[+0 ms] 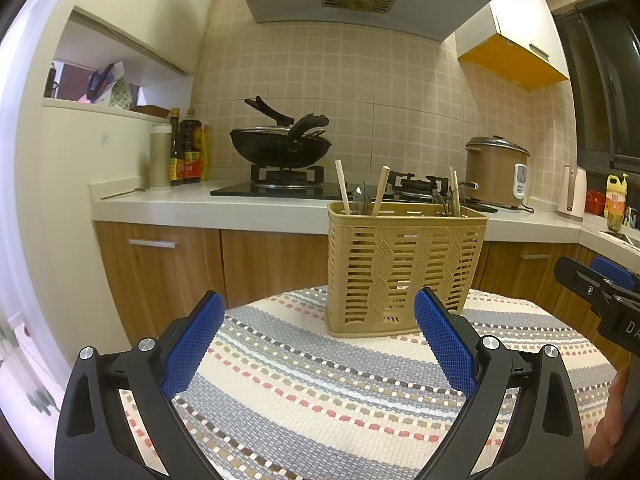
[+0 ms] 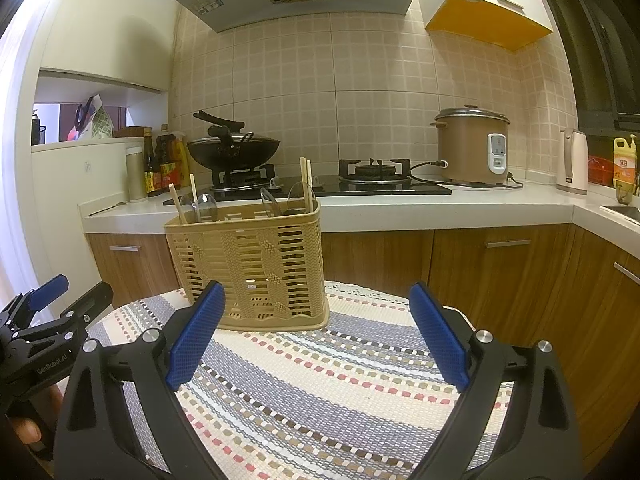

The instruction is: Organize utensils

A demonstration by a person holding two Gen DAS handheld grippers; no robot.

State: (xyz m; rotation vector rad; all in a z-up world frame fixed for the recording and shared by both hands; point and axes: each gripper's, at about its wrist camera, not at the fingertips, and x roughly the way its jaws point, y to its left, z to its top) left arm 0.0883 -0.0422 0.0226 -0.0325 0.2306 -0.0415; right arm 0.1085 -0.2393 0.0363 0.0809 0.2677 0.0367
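Observation:
A tan slatted utensil basket (image 1: 404,268) stands upright on a striped woven mat (image 1: 320,380); it also shows in the right wrist view (image 2: 248,264). Wooden chopsticks (image 1: 380,190) and clear plastic spoons (image 1: 360,198) stick out of its top; chopsticks (image 2: 306,184) and spoons (image 2: 206,206) show there too. My left gripper (image 1: 320,312) is open and empty, in front of the basket. My right gripper (image 2: 316,304) is open and empty, in front of the basket and to its right. Each gripper shows at the edge of the other's view, the right one (image 1: 600,292) and the left one (image 2: 52,304).
Behind the mat (image 2: 340,380) runs a kitchen counter (image 1: 200,204) with a gas stove (image 2: 376,172), a black wok (image 1: 280,146), sauce bottles (image 1: 188,152), a rice cooker (image 2: 472,144) and a white kettle (image 2: 574,160). Wooden cabinets (image 2: 500,264) stand below it.

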